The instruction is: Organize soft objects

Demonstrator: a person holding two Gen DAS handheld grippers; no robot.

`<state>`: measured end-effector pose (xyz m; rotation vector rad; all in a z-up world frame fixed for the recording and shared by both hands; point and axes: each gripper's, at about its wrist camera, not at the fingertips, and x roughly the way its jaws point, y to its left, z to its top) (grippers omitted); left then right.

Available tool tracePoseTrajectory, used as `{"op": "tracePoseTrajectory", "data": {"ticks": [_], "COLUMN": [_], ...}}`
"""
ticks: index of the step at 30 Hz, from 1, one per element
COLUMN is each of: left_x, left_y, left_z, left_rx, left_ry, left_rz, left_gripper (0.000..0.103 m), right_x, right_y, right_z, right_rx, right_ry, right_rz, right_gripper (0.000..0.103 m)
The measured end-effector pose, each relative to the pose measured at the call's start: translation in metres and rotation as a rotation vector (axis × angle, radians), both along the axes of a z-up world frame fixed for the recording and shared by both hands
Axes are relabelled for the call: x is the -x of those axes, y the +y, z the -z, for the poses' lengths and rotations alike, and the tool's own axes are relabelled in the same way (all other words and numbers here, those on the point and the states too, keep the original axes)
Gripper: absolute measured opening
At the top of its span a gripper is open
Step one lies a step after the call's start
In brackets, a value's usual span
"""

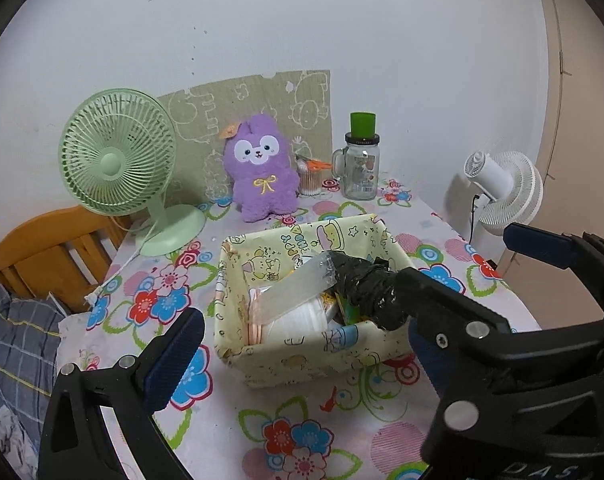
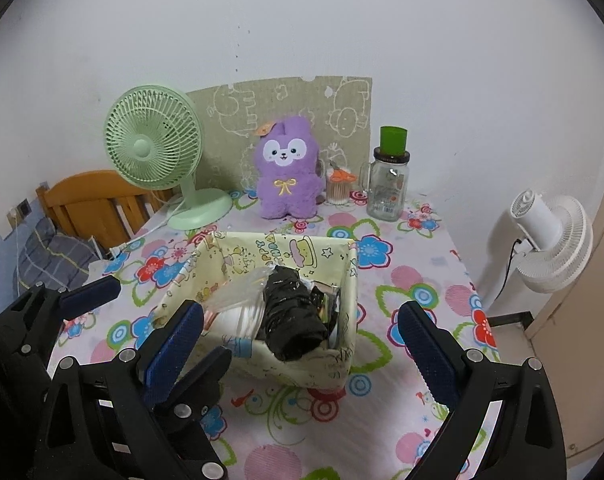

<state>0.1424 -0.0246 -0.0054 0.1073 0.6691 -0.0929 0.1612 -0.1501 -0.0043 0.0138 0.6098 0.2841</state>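
Observation:
A pale yellow cartoon-print fabric basket (image 1: 302, 354) (image 2: 286, 364) stands mid-table. It holds a black plastic-wrapped roll (image 1: 366, 288) (image 2: 294, 316), a clear plastic bag (image 1: 298, 290) (image 2: 238, 294) and white cotton pads (image 1: 302, 320). A purple plush bunny (image 1: 262, 168) (image 2: 288, 168) sits upright at the back against a green cloth. My left gripper (image 1: 302, 340) is open, its fingers either side of the basket's near wall. My right gripper (image 2: 302, 344) is open in front of the basket. The right gripper also shows in the left wrist view, at the right.
A green desk fan (image 1: 122, 160) (image 2: 158, 152) stands back left. A glass jar with a green cap (image 1: 360, 160) (image 2: 388, 176) and a cup of cotton swabs (image 1: 312, 178) (image 2: 338, 188) stand back right. A white fan (image 2: 550, 236) is off the table's right edge, a wooden chair (image 1: 50, 252) at left.

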Motion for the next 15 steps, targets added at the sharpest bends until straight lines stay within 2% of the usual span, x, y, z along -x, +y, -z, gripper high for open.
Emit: {"op": "tracePoseTrajectory", "data": {"ticks": [8,15], "left_x": [0.028,0.047], "left_y": [0.006,0.012], "left_z": [-0.006,-0.009], "left_rx": [0.003,0.011], "left_ry": [-0.012,-0.018], "left_rz": [-0.020,-0.051], "left_gripper": [0.103,0.103], "right_x": [0.030,0.048], "right_y": [-0.011,-0.020], "right_z": [-0.010,-0.009], "right_rx": [0.013,0.023], "right_ry": [-0.045,-0.045], "right_rz": [0.037,0.055], "right_gripper": [0.099,0.099]}}
